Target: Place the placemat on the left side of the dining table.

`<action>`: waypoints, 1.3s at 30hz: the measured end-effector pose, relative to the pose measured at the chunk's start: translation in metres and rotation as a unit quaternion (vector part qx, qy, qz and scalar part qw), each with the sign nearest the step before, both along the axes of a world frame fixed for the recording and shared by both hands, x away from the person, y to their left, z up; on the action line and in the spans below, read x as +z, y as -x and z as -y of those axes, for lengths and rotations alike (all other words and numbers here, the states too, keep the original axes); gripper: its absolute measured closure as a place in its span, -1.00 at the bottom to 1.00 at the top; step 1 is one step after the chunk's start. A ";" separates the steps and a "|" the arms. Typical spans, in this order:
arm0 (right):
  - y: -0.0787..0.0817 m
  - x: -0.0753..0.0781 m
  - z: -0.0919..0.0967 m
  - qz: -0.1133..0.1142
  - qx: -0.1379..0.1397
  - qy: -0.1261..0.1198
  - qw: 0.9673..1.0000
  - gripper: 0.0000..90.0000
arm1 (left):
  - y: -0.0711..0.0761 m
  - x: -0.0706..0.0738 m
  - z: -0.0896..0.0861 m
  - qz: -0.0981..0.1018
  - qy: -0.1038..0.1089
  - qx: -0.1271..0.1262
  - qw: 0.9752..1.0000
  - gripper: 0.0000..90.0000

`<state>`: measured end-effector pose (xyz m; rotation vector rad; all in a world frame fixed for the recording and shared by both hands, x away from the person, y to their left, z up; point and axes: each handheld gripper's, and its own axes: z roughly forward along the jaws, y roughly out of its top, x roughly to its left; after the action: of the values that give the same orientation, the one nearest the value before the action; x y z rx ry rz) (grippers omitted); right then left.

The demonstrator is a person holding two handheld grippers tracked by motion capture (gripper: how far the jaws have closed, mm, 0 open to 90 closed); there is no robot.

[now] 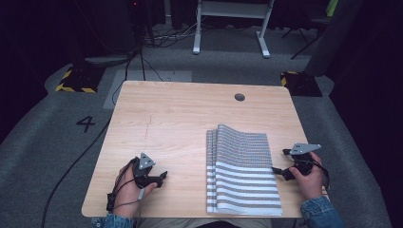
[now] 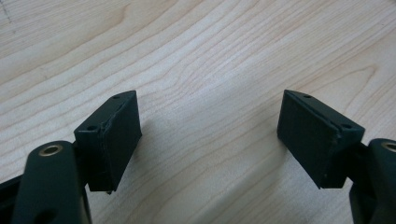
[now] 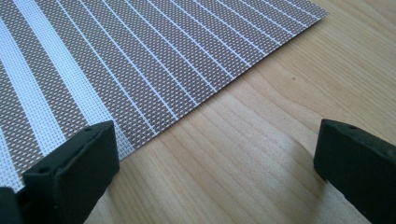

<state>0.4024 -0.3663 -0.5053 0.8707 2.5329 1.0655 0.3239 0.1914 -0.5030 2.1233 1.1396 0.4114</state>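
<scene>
The stack of striped placemats (image 1: 242, 171) lies flat on the right half of the worktop (image 1: 180, 118), near the front edge, its long side running away from you and its layers fanned slightly along the left edge. The material is a coarse woven mesh, brown-grey with thin white lines at the far end and broad white bands nearer you; in the right gripper view the right edge (image 3: 187, 112) is cut straight and sits flush on the wood, with no lip to catch. Your right tool (image 1: 285, 164) rests just beside that edge, jaws wide apart and holding nothing, one jaw overlapping the mesh border. To take the top mat cleanly, I judge you should lower one jaw to the wood, slide it under the edge and close on a single layer; the weave looks stiff yet thin, so a shallow bite may slip or lift several layers. Your left tool (image 1: 159, 179) sits well apart over bare wood, jaws also spread and empty; bring it to the stack's left side to steady the layers. The worktop is pale, smooth-grained wood with a round cable hole (image 1: 239, 97) near the far edge.
</scene>
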 end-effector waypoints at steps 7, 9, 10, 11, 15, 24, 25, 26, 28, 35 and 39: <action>0.000 0.000 0.000 -0.003 -0.001 0.000 1.000 -1.00 | 0.002 0.005 0.000 -0.009 -0.002 0.008 1.000 -0.22; 0.000 0.000 0.000 0.001 -0.001 0.001 1.000 -1.00 | 0.005 0.010 0.002 -0.020 0.014 -0.001 1.000 -0.21; 0.000 0.000 0.000 0.000 -0.001 0.000 1.000 -1.00 | 0.006 0.013 0.004 -0.015 0.012 -0.001 1.000 -0.21; 0.000 0.000 0.000 0.000 -0.001 0.000 1.000 -1.00 | 0.007 0.016 0.005 -0.016 0.011 -0.005 1.000 -0.22; 0.000 0.000 0.000 0.000 -0.001 0.000 1.000 -1.00 | 0.007 0.028 0.010 -0.016 0.018 -0.010 1.000 -0.24; 0.000 0.000 0.000 0.000 -0.001 0.000 1.000 -1.00 | 0.009 0.055 0.036 0.012 0.041 -0.047 0.998 -0.24; 0.000 0.000 0.000 0.001 -0.001 0.001 1.000 -1.00 | 0.009 0.057 0.039 0.016 0.045 -0.051 0.998 -0.24; 0.000 0.000 0.000 0.001 -0.001 0.001 1.000 -1.00 | 0.010 0.060 0.042 0.021 0.046 -0.051 0.997 -0.24; 0.000 0.000 0.000 0.000 -0.001 0.000 1.000 -1.00 | 0.011 0.065 0.048 0.027 0.051 -0.058 0.997 -0.24; 0.000 0.000 0.000 0.001 -0.001 0.001 1.000 -1.00 | 0.011 0.072 0.073 0.030 0.083 -0.083 0.993 -0.24; 0.000 0.000 -0.001 0.002 -0.002 0.000 1.000 -1.00 | 0.004 0.067 0.093 0.029 0.090 -0.095 0.991 -0.23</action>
<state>0.4024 -0.3657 -0.5055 0.8721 2.5277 1.0652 0.3198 0.0982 -0.4362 2.0243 0.8973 0.2692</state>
